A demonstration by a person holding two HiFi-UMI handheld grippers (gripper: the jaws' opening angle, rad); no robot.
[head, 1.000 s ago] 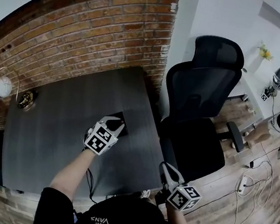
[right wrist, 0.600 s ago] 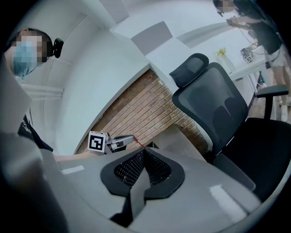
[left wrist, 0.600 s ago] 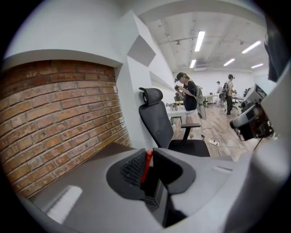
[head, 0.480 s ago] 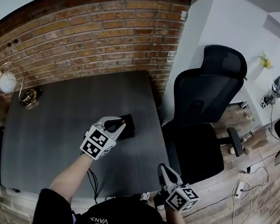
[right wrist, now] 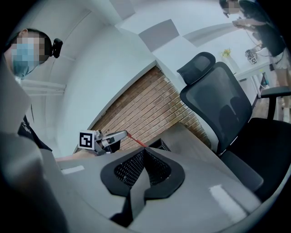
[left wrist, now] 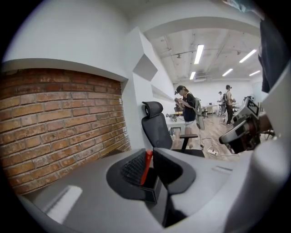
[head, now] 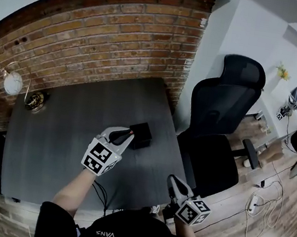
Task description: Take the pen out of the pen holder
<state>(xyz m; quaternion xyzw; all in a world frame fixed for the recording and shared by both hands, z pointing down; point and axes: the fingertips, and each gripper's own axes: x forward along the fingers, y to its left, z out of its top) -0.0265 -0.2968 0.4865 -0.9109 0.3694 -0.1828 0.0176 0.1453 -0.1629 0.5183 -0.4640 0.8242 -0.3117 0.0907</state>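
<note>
Head view sets the job over the grey table (head: 53, 128). The right tongs (head: 172, 180), pressed together on nothing, are best kept well aside while the left tongs (head: 125, 135) work. The left jaws are clamped on the red pen (left wrist: 146, 166). I'd draw it up along its own line until the tip clears the rim, so the light holder isn't tipped or dragged. The black pen holder (head: 141, 135) sits just below and beyond the left tongs, with the pen's lower end at its mouth. Nothing else shows inside

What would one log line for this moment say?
left gripper: shut on pen | pen: red, tip by pen holder | right gripper: shut, empty
</note>
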